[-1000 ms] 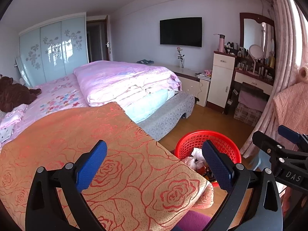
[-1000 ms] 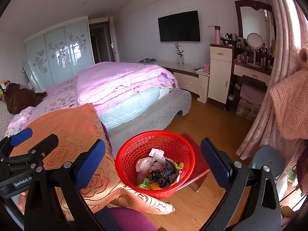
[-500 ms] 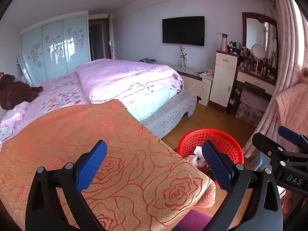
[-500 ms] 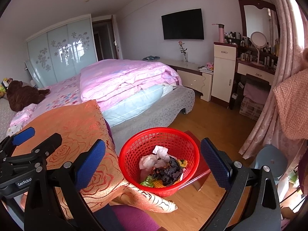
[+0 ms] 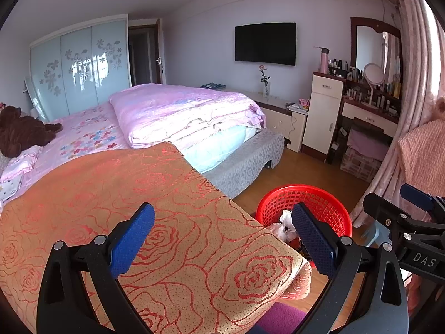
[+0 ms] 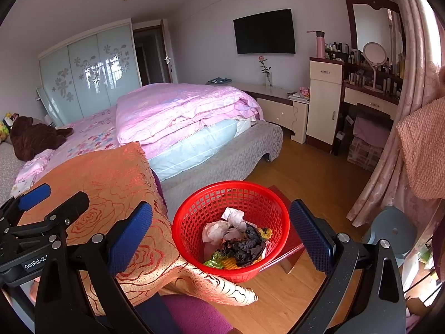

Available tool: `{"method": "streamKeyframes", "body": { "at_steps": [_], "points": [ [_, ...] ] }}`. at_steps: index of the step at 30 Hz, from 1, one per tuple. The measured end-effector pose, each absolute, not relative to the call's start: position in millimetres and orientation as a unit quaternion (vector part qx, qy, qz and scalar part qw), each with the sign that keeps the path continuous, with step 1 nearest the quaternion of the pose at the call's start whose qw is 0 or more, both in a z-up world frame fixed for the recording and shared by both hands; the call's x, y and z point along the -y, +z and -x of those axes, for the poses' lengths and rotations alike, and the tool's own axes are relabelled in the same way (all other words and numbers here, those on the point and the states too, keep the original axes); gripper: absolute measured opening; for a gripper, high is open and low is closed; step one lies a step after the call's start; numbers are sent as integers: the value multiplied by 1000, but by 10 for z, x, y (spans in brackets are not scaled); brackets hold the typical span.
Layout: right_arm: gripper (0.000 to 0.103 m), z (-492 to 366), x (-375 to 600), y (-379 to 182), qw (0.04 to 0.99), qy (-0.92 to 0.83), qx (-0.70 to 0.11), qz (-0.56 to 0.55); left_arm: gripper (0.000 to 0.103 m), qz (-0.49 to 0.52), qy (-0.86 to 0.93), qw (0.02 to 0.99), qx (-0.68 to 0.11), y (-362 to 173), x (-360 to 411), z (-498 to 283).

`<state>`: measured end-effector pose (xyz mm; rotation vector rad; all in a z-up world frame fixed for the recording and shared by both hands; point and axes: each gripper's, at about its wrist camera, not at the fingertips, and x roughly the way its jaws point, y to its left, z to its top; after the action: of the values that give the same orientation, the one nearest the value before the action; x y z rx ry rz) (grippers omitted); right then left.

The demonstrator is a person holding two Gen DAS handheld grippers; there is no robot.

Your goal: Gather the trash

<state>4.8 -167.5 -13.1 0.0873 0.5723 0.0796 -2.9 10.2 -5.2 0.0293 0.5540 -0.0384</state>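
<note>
Where the orange rose-patterned cloth (image 6: 111,183) ends, a red basket (image 6: 194,217) is seen on the wooden floor (image 6: 314,178), filled with crumpled tissues (image 6: 233,217) and dark wrappers (image 6: 244,246). Both the left gripper (image 5: 222,239) and right gripper (image 6: 221,239) are held wide apart, empty.

Two grippers (image 5: 222,231) (image 6: 221,229), one red basket (image 6: 194,217), one bed (image 6: 222,164), one TV (image 6: 264,32), one round mirror (image 6: 374,53), one brown plush toy (image 6: 33,136).
</note>
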Motion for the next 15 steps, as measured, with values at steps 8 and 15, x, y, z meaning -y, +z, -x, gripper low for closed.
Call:
{"method": "streamKeyframes", "body": {
  "at_steps": [8,15],
  "points": [
    [96,-48,1676,-136,957,40,-283,-43,95,-15,-19,962,-273,-50,-105,28],
    [96,-51,1663,-142,957,40,-284,-43,95,-14,-19,961,-274,-52,-105,29]
  ]
}}
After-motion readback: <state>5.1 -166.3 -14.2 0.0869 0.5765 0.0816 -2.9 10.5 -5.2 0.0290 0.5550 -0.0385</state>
